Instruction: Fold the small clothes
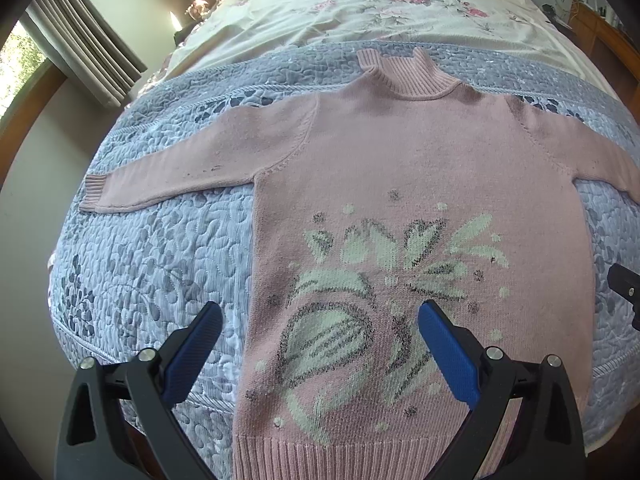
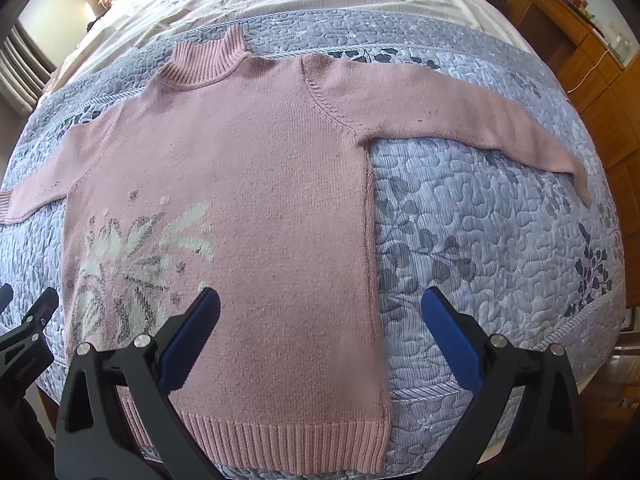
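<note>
No readable text, label, brand, number or sign in either view. Faint embossed lettering on black body of left gripper (image 2: pixel 28 336), at left edge of right wrist view: too small and blurred to read. Small packages on wooden shelf (image 2: pixel 568 12) at upper right: printing not legible. Pattern on pink sweater (image 2: pixel 256 184): flowers only, no letters.

Pink sweater (image 1: pixel 400 152) w/ white-grey flower motif; quilt (image 1: pixel 160 248) light blue-grey w/ leaf pattern; sheet (image 1: pixel 320 16) cream w/ pink flowers; fingers (image 1: pixel 192 356) blue on black.
</note>
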